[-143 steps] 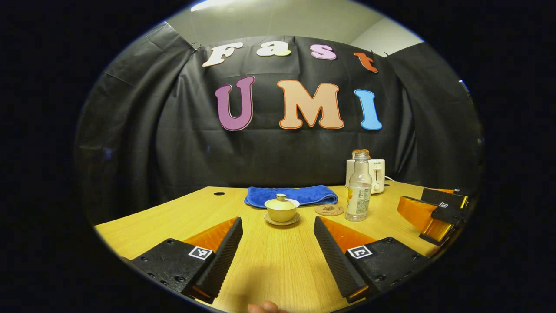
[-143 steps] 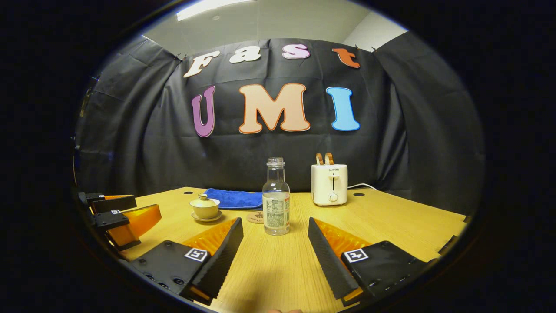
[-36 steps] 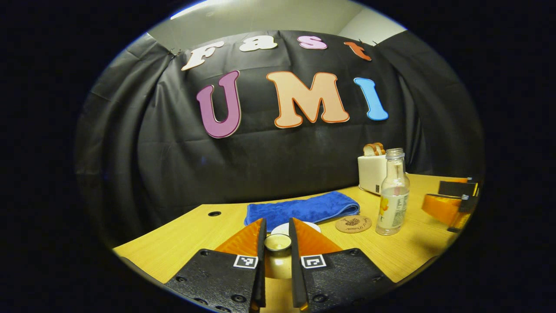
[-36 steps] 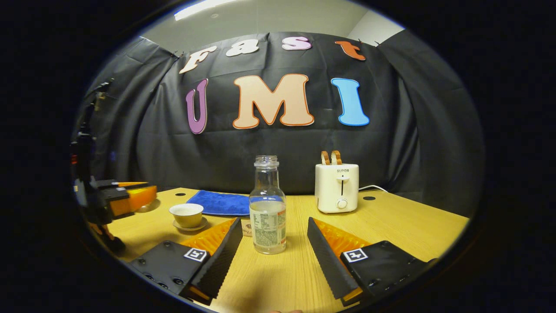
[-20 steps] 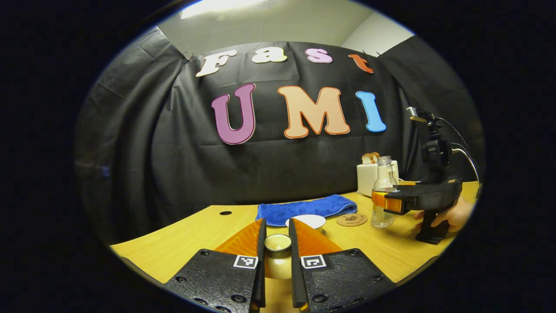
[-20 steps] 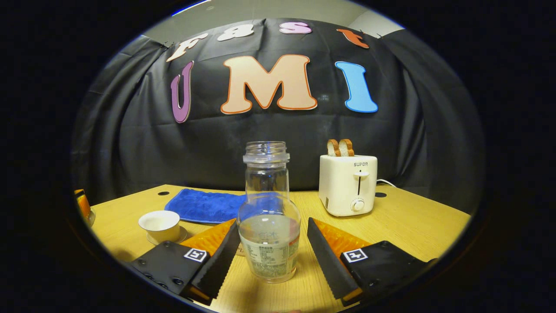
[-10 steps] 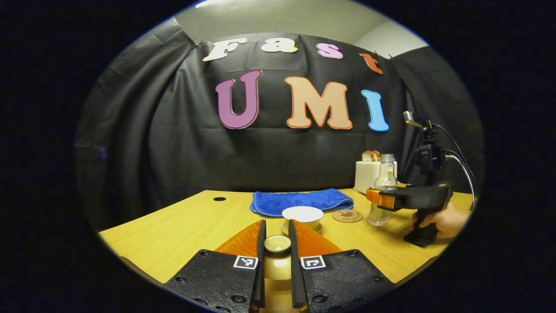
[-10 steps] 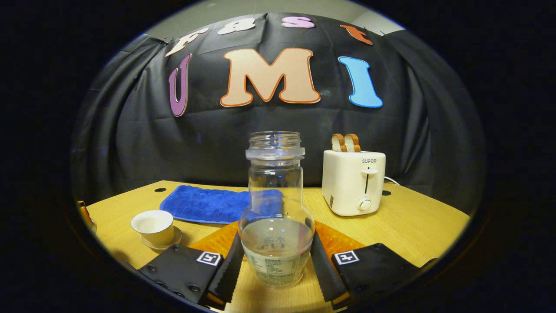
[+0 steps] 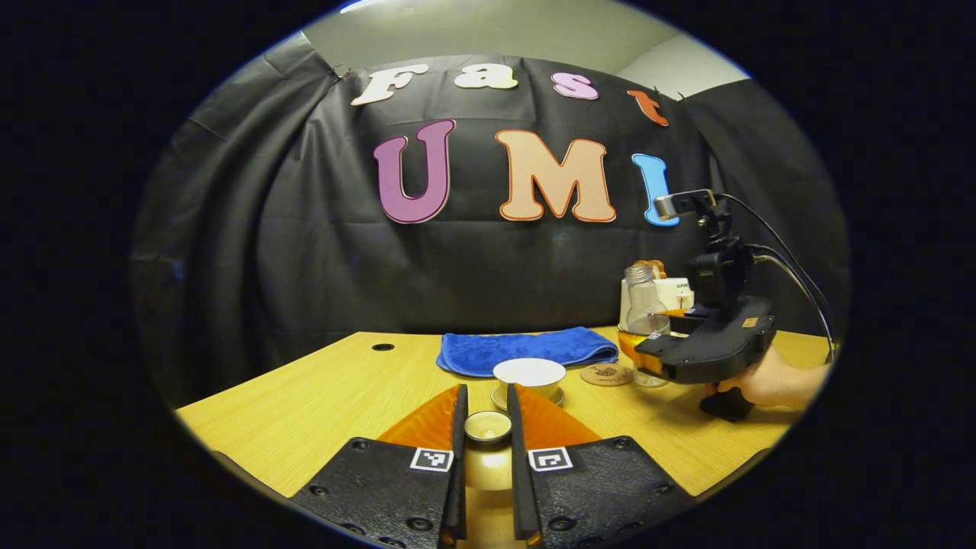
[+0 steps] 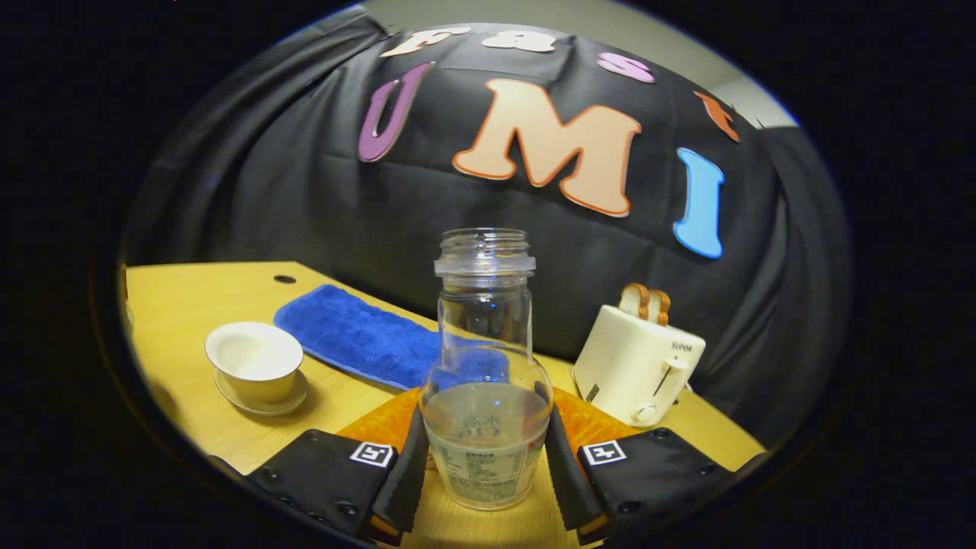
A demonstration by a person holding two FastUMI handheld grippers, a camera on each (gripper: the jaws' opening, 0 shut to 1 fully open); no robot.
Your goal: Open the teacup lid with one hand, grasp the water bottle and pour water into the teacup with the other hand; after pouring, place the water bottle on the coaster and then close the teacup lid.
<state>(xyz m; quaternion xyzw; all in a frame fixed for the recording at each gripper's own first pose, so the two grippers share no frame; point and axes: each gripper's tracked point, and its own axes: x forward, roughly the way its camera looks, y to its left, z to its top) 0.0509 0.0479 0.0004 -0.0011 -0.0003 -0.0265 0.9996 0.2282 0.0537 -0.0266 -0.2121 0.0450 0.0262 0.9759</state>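
Water bottle (image 10: 486, 381): one, uncapped, clamped between right tongs (image 10: 484, 465). Teacup (image 10: 254, 362): one, open, on saucer at bottle's 9 o'clock. Lid (image 9: 488, 427): one, pinched in left tongs (image 9: 485, 488). Coaster (image 9: 605, 374): one, on worktop (image 9: 320, 396).

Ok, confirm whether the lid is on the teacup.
No: the teacup sits open on its saucer, and the left gripper holds the lid.

Wooden table (image 9: 320, 396). Ahead of left tool: saucer (image 9: 497, 398) under the cup, blue towel (image 9: 526, 351) behind. Coaster (image 9: 606, 374) ahead-right, toaster (image 10: 637, 358) farther right, at rear.
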